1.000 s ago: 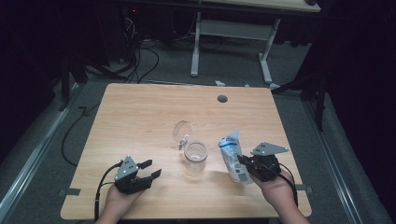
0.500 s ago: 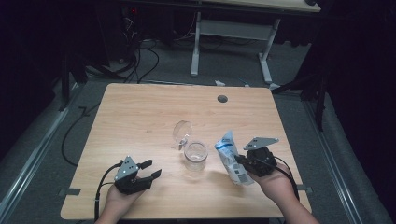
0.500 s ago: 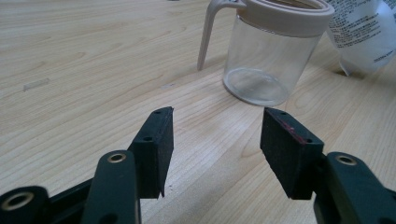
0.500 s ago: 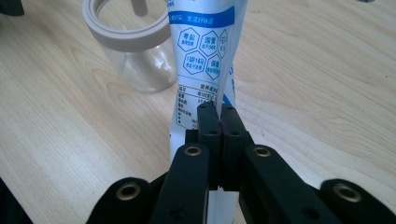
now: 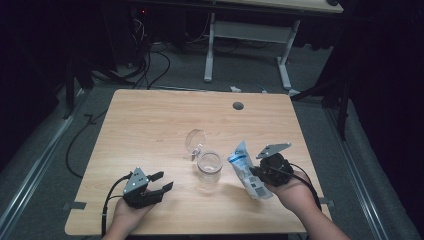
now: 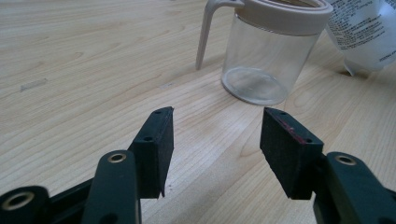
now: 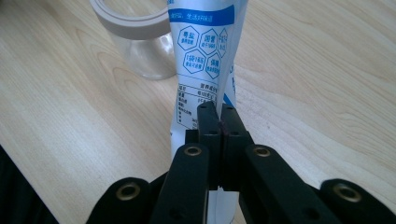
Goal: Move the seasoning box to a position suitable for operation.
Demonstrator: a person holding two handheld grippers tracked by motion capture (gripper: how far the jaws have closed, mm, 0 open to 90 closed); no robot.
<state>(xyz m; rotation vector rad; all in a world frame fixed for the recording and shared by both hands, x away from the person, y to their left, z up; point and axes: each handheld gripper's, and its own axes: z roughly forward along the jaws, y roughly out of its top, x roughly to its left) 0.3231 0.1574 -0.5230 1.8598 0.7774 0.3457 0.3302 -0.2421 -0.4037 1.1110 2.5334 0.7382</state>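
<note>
Pouch (image 5: 248, 171): white and blue printed plastic packet, being pinched near its middle by the right tool, tilting with its upper end leaning toward the jar; lower end lying near the tabletop's front edge.
Pouch print (image 7: 201, 46): showing blue hexagon labels and small text in the right gripper view.
Right tool (image 7: 219, 114): pressing both jaws together on the pouch, the film folding between them.
Right hand (image 5: 295, 187): gripping the right tool at the tabletop's front right.
Jar (image 5: 209, 166): clear glass with a beige rim, standing upright just beside the pouch, apart from it; looking empty in the left gripper view.
Lid (image 5: 195, 140): clear round flap, hanging open behind the jar on a beige hinge arm.
Left tool (image 6: 215, 135): holding its jaws spread wide, gripping nothing, pointing toward the jar from front left.
Left hand (image 5: 131, 215): holding the left tool low at the front edge, well apart from the jar.
Tabletop (image 5: 150, 125): pale wood, carrying jar and pouch.
</note>
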